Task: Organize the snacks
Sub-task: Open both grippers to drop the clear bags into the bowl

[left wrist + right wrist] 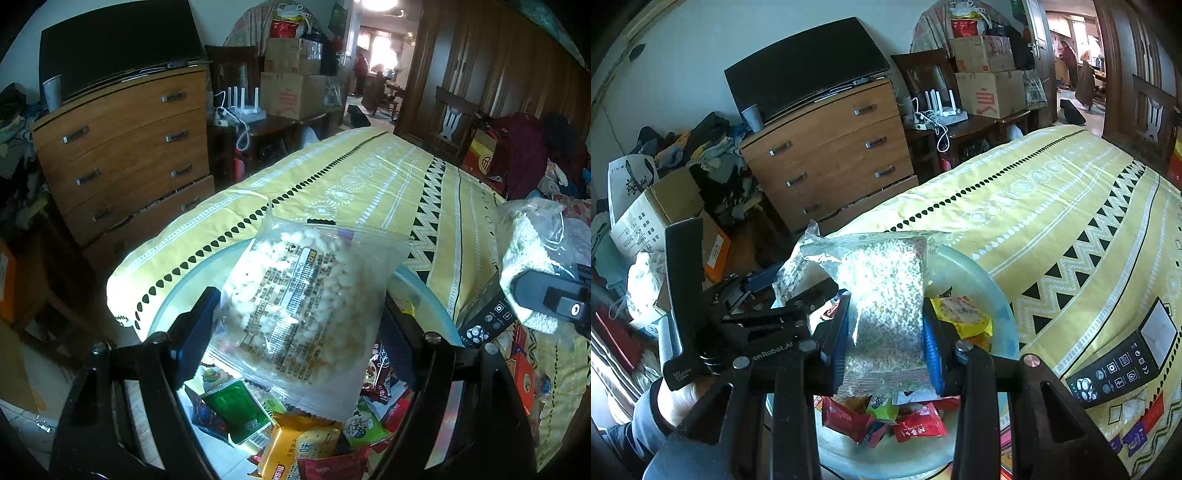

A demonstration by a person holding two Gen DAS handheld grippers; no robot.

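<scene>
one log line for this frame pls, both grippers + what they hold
left gripper: shut on clear bag of white puffs | right gripper: shut on rice-puff bag | both above glass plate of snacks

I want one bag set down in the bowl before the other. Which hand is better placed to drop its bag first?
Probably the right. The right gripper holds its rice-cake bag directly above the snack-filled bowl. The left gripper also holds a puffed-snack bag over the bowl, but seemingly nearer its rim.

Pale wall upper left, wooden chest of drawers bearing a dark flat screen, stacked cardboard boxes top centre, bright doorway beyond, dark wooden wardrobe upper right, yellow patterned bedspread centre, heaped clothes at left.
</scene>
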